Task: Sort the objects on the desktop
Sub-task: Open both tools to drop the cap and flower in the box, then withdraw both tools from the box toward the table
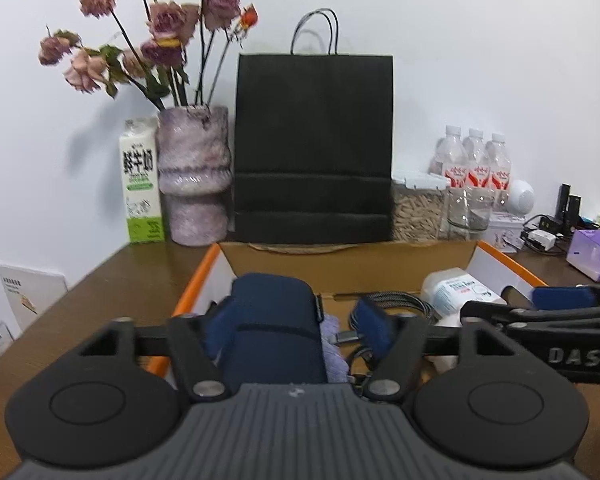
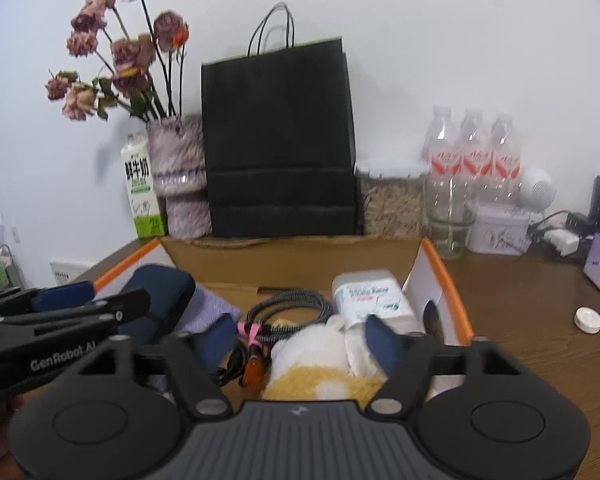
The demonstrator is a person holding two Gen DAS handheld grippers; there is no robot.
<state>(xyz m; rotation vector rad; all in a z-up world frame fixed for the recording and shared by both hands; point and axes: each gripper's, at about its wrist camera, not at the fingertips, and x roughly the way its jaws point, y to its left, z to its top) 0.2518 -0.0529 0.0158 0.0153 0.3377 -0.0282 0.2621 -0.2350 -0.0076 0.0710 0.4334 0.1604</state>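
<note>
An orange-edged cardboard box [image 1: 348,266] lies open on the wooden desk. In it lie a navy pouch [image 1: 274,320], a lilac cloth [image 1: 334,346], a coiled braided cable [image 2: 290,308], a white wipes pack [image 2: 374,296] and a white and yellow plush toy [image 2: 320,364]. My left gripper [image 1: 296,320] is open, its pads on either side of the navy pouch with a gap on the right. My right gripper [image 2: 304,338] is open above the plush toy and the cable. Each gripper shows at the edge of the other's view.
A black paper bag [image 1: 314,148] stands behind the box, with a vase of dried roses [image 1: 194,176] and a milk carton [image 1: 140,184] to its left. Water bottles [image 2: 474,152], a glass jar [image 2: 450,224], a lilac tin [image 2: 500,230] and a small white cap [image 2: 587,320] are on the right.
</note>
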